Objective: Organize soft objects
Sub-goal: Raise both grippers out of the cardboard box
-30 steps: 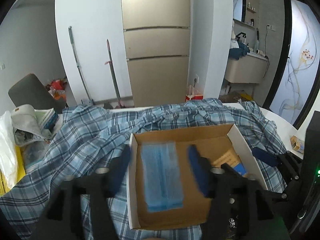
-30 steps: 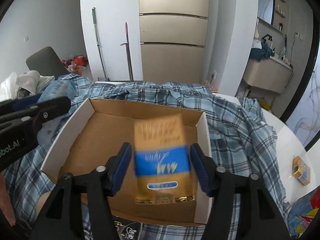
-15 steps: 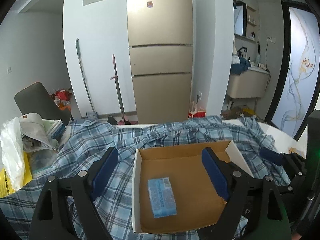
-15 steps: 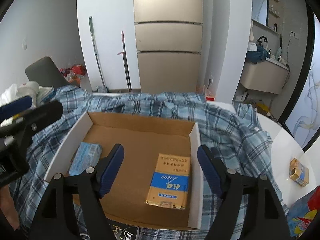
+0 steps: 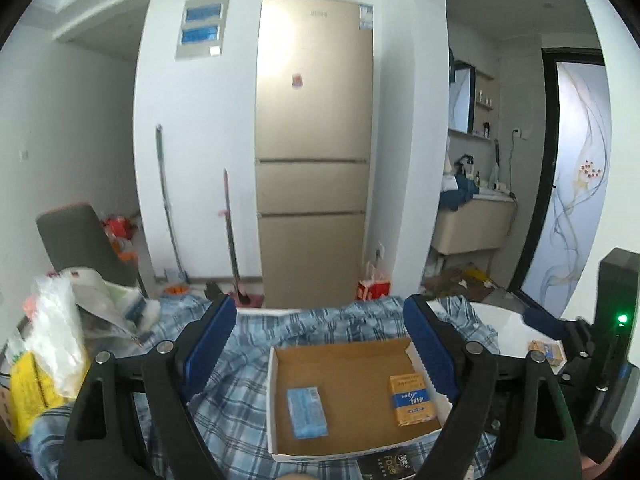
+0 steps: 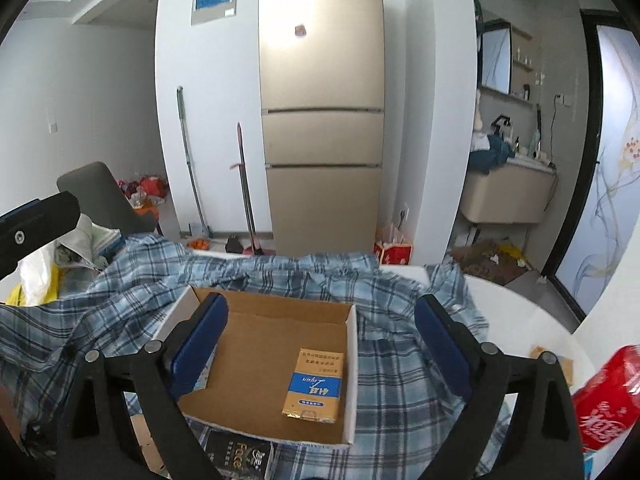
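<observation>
White walls all round, and a tall gold refrigerator (image 5: 314, 152) stands dead centre against them. Two long-handled mops (image 5: 167, 204) lean on the wall to its left, with a grey chair (image 5: 78, 240) nearer the left edge. Off right, a beige vanity cabinet (image 5: 474, 226) below a mirror (image 5: 460, 98), then a frosted, dark-framed door (image 5: 576, 184).

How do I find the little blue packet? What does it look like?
Find the open brown cardboard box lying on the blue plaid cloth. Two packs lie inside, well apart. The light blue soft packet is on the left; its neighbour is a gold pack with a blue band.
</observation>
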The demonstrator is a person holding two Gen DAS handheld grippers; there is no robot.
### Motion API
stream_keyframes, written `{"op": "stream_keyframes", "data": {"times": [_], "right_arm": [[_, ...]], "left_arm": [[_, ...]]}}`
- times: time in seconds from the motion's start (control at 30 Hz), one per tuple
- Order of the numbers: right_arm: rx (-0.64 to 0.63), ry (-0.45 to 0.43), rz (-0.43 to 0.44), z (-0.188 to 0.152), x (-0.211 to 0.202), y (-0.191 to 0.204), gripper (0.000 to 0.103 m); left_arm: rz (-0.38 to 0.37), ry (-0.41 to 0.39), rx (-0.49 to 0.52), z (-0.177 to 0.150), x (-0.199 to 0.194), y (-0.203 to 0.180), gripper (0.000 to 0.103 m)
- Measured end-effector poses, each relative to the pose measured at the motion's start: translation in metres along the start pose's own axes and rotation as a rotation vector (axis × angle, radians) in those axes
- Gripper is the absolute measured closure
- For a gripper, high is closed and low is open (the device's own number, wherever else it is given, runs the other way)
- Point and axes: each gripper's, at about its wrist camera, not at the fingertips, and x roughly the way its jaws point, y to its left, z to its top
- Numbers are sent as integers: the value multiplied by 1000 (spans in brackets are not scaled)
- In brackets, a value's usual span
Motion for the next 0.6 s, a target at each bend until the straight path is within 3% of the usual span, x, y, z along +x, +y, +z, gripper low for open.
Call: {"op": "stream_keyframes", "data": {"times": [0.07,0.13,0.3,0.43,0.6], "right_arm": [[-15,-31,2,4,-17,1,0],[-33,-45,-9,8,-31,2,0],[-33,-92,-18,8,-65,-1,0],[-59,-62,-8,-1,-76,2,0],[-87,-68,-15,-24,-86,7,0]], "left_arm": [[-10,-38,4,4,-16,-5,14],[-24,-69,-3,9,-34,-8,0],[-58,-118,-3,9,-71,-8,0],[-42,-114,51,-2,-83,-13,0],[-25,-29,81,-34,-84,-14,0]]}}
